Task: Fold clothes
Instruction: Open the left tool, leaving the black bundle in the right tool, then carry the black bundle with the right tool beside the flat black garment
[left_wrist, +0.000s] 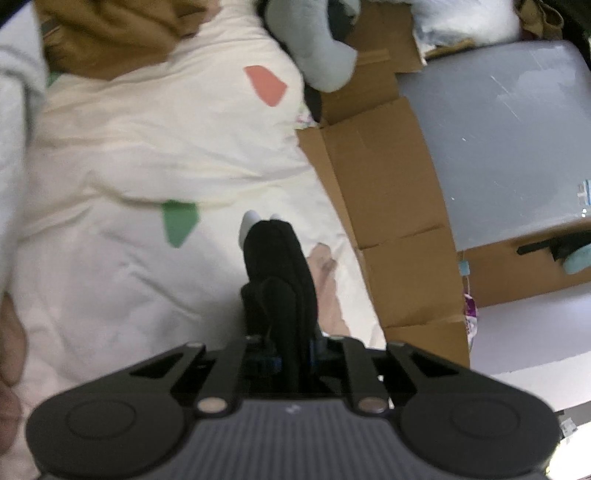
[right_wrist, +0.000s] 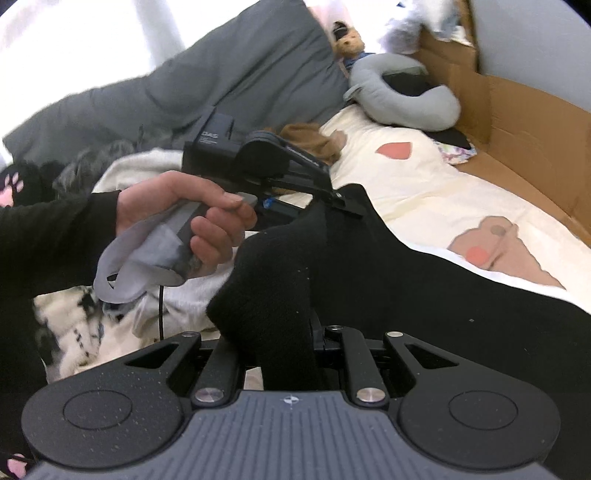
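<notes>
In the right wrist view, the right gripper (right_wrist: 291, 332) at the bottom centre has its jaws drawn nearly together on a fold of the black knitted garment (right_wrist: 369, 280), which bunches up out of the jaws and spreads across the lower right of the frame over the cream bedspread with coloured patches (right_wrist: 424, 192). Further up, left of centre, a hand (right_wrist: 184, 218) holds the left gripper (right_wrist: 341, 201), whose tips are pinched on the garment's upper edge near the middle of the frame. In the left wrist view, that same gripper's jaws are nearly closed, with black fabric wrapped over and between the fingers and only their pale tips showing. The garment looks soft, light and limp; it should sag between the two holds and slide easily on the bedspread, so I judge it best taken at corners or along a hem, pinching a doubled edge so the loose knit does not stretch or slip out. Beyond it lie a brown cardboard box wall (right_wrist: 517, 122) at the right, a grey curved neck pillow (right_wrist: 402, 103) at the upper right and a dark grey duvet (right_wrist: 229, 74) at the upper left.
</notes>
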